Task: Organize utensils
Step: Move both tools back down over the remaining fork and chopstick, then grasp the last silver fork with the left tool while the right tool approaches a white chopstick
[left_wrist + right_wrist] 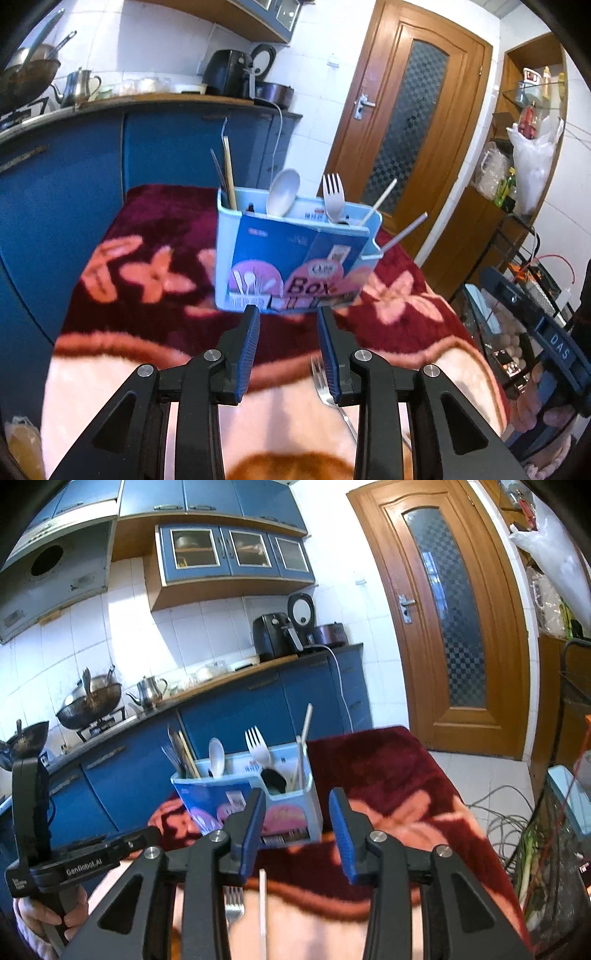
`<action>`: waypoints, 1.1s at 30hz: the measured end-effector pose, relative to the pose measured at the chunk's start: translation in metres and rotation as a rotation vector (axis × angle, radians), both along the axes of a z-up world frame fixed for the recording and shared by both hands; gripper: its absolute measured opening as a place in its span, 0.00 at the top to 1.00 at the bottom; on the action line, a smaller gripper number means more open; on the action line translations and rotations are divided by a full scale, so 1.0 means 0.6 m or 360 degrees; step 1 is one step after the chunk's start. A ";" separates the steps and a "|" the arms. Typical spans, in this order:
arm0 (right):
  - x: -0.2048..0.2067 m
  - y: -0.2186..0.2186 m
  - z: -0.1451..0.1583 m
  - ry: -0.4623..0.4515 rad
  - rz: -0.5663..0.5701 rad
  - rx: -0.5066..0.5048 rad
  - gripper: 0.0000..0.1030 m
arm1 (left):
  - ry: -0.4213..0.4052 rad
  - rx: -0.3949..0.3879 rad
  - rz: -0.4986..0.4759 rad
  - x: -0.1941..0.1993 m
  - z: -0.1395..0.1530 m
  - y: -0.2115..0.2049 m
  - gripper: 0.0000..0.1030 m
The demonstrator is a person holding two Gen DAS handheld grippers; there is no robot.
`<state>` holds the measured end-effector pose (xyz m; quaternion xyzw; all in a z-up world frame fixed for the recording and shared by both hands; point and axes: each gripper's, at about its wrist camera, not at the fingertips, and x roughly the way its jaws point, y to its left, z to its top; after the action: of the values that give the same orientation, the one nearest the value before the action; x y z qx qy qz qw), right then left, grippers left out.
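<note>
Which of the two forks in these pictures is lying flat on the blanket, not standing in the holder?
The silver metal fork lies flat on the pink blanket; the white plastic fork stands upright in the light-blue utensil holder.

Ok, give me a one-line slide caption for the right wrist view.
Right gripper open above a metal fork and white stick, facing the blue utensil box on the floral blanket.

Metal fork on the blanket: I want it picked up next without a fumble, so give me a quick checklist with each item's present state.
1. Left gripper open, holding nothing: ok.
2. Right gripper open, holding nothing: ok.
3. Metal fork loose on the blanket: ok.
4. White stick beside the fork, apart from it: ok.
5. Utensil box upright: ok.
6. Free slot for the fork in the box: cannot tell.
</note>
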<state>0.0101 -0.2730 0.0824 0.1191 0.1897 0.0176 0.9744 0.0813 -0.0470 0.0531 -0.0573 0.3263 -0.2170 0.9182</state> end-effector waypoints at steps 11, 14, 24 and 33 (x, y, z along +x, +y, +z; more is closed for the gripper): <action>-0.024 -0.022 -0.064 0.0163 -0.0044 0.0068 0.62 | 0.0168 0.0035 -0.0071 0.007 -0.055 -0.028 0.68; -0.027 -0.028 -0.074 0.0187 -0.0054 0.0082 0.62 | 0.0222 0.0040 -0.0095 0.012 -0.070 -0.036 0.68; -0.033 -0.043 -0.098 0.0243 -0.0072 0.0111 0.60 | 0.0356 0.0133 -0.0211 0.022 -0.119 -0.074 0.63; -0.034 -0.054 -0.111 0.0272 -0.0078 0.0141 0.60 | 0.0321 0.0234 -0.0293 0.039 -0.129 -0.103 0.60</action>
<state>-0.0101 -0.3051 0.0156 0.1679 0.2681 -0.0079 0.9486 0.1049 -0.1087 -0.0242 0.0188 0.4358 -0.2690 0.8587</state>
